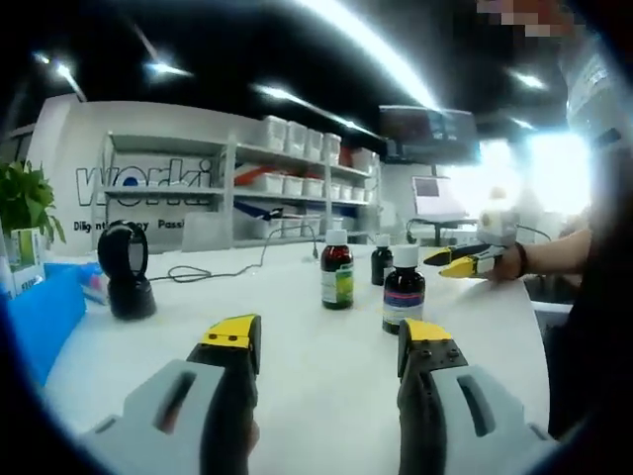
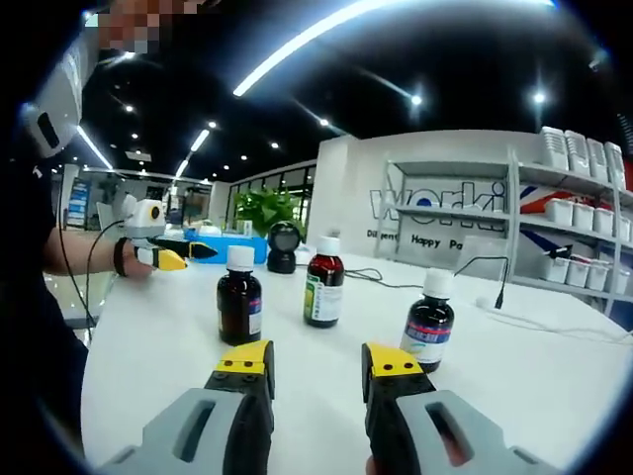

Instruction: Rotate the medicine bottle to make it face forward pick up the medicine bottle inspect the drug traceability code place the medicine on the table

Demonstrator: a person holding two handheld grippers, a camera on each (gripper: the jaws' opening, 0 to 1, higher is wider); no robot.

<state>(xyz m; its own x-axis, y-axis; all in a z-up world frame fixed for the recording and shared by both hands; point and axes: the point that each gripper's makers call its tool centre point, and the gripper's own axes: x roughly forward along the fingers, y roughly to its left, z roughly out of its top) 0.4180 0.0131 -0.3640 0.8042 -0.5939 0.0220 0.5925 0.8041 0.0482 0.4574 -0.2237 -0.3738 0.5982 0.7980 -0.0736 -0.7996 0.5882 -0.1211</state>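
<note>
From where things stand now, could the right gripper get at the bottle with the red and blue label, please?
Probably yes: the right gripper, jaws open, points across bare table, and the red-and-blue-labelled bottle stands just ahead to its right, apart from the other two bottles.

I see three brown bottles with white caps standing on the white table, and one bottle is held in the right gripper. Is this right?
Not quite. The three bottles do stand on the table, but the right gripper holds nothing: in the right gripper view its jaws are open and empty.

Three bottles on your table

In your right gripper view, one bottle (image 2: 239, 295) stood left, one (image 2: 323, 278) middle and farther, one (image 2: 429, 322) right; the scanner (image 2: 283, 247) sat behind them.
</note>
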